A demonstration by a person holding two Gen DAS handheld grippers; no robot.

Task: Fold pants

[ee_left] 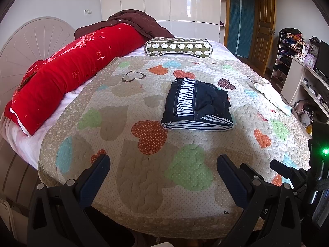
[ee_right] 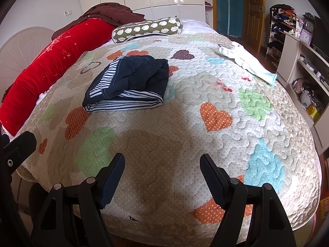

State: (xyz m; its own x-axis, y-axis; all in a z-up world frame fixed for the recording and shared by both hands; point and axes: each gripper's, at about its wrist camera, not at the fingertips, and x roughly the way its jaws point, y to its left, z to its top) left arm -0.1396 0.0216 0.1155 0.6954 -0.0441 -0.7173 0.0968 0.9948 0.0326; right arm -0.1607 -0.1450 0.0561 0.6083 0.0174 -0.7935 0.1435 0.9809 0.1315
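Note:
The dark navy pants (ee_left: 197,105) with a blue-and-white striped lining lie folded into a compact bundle on the heart-patterned quilt (ee_left: 144,177), near the middle of the bed. They also show in the right wrist view (ee_right: 129,84), up and left of centre. My left gripper (ee_left: 163,164) is open and empty, held above the quilt near the bed's front edge, well short of the pants. My right gripper (ee_right: 162,163) is open and empty too, over the quilt (ee_right: 226,86) at the front, with the pants farther off to its left.
A long red bolster (ee_left: 67,76) and a dark brown blanket (ee_left: 131,21) lie along the left side. A green patterned bolster (ee_left: 178,47) lies at the far end. White clothing (ee_left: 271,94) rests near the right bed edge. Shelves and a desk (ee_left: 304,78) stand to the right.

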